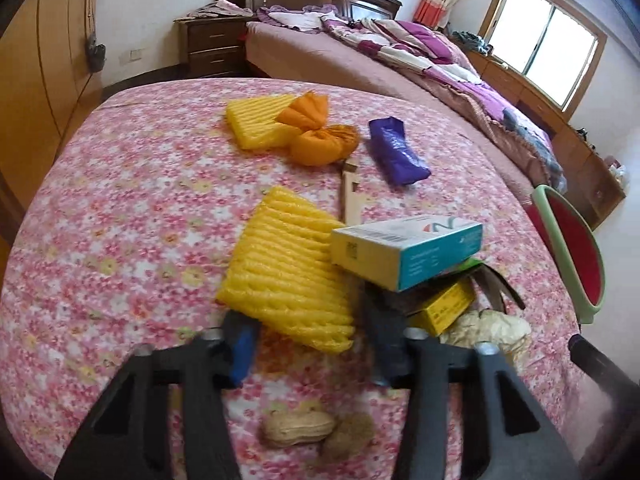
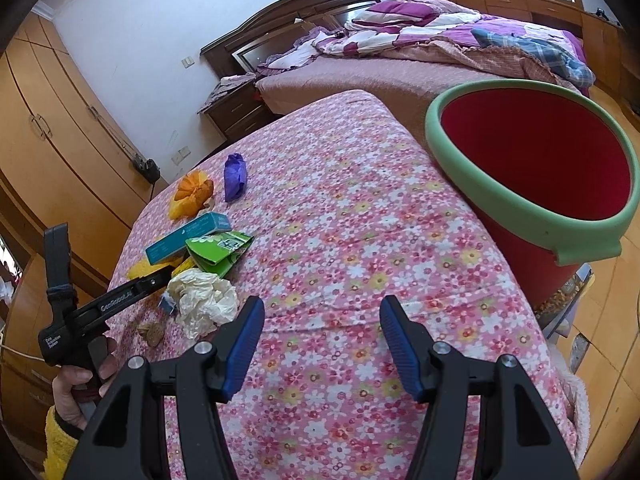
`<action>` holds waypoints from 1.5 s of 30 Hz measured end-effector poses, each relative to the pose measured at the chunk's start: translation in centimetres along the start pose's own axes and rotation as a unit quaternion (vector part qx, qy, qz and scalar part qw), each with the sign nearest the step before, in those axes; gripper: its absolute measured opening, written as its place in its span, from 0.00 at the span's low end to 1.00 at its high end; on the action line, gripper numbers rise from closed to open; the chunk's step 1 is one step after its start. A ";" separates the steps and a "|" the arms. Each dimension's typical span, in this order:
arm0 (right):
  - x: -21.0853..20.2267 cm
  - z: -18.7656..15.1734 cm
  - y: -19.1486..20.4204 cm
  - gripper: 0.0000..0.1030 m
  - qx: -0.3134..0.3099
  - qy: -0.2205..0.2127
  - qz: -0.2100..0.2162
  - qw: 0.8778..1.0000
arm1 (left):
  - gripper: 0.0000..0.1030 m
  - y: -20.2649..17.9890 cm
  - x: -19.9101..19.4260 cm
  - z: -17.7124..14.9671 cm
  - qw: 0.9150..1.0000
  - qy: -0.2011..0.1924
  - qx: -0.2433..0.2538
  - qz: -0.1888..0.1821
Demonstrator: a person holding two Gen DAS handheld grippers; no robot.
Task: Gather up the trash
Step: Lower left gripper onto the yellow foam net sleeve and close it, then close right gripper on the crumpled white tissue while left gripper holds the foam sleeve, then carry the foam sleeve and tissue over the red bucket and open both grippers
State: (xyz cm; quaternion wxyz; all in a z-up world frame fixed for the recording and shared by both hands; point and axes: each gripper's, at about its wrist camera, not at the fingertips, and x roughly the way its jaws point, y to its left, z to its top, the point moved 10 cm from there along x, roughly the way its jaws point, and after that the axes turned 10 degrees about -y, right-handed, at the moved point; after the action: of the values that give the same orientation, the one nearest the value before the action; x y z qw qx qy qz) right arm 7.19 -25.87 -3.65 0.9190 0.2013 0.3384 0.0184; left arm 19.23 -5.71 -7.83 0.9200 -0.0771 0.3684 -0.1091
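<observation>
Trash lies on the pink floral cloth (image 1: pixel 120 200). In the left wrist view my left gripper (image 1: pixel 312 344) is open, its fingers either side of the near edge of a yellow foam sheet (image 1: pixel 288 272). A teal box (image 1: pixel 404 248) rests on a yellow box (image 1: pixel 444 308), with crumpled paper (image 1: pixel 488 332) beside them. Peanut shells (image 1: pixel 298 430) lie below the gripper. Farther off are another yellow foam piece (image 1: pixel 256 120), an orange wrapper (image 1: pixel 316 136) and a purple packet (image 1: pixel 396 152). My right gripper (image 2: pixel 322 338) is open and empty above bare cloth. The red bin with a green rim (image 2: pixel 536 160) stands at the right.
A wooden strip (image 1: pixel 350 200) lies between the foam sheet and the purple packet. A green carton (image 2: pixel 218 252) lies by the teal box (image 2: pixel 188 236). A bed (image 1: pixel 400 64) with purple bedding is behind, wardrobes (image 2: pixel 52 152) at the left.
</observation>
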 end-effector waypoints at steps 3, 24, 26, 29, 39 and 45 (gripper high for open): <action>0.1 -0.1 0.5 0.61 -0.006 0.002 0.003 1.000 | 0.14 -0.3 -0.2 0.1 1.000 -0.004 -0.010 -0.017; 3.7 -1.3 8.6 0.61 -0.061 0.029 0.062 0.996 | 0.10 0.9 -7.3 0.9 0.997 -0.073 -0.004 -0.038; 4.5 -1.5 9.0 0.61 -0.061 0.037 0.061 0.996 | 0.10 1.0 -7.6 0.7 0.996 -0.073 -0.007 -0.040; 5.8 -2.1 9.3 0.57 -0.059 0.053 0.059 0.995 | 0.10 1.1 -7.9 0.7 0.996 -0.075 -0.010 -0.046; 4.0 -2.4 10.3 0.20 -0.062 0.042 0.089 0.993 | 0.10 0.2 -8.9 0.6 0.995 -0.080 -0.006 -0.063; 0.1 -0.4 9.9 0.20 -0.055 -0.005 0.096 0.994 | 0.10 -1.8 -9.7 0.8 0.994 -0.081 0.007 -0.079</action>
State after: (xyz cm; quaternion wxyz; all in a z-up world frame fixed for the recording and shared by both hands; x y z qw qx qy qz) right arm 8.05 -16.59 -0.21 0.9242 0.1825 0.3117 0.1243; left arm 12.72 -4.90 -0.45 0.9360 -0.1080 0.2844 -0.1771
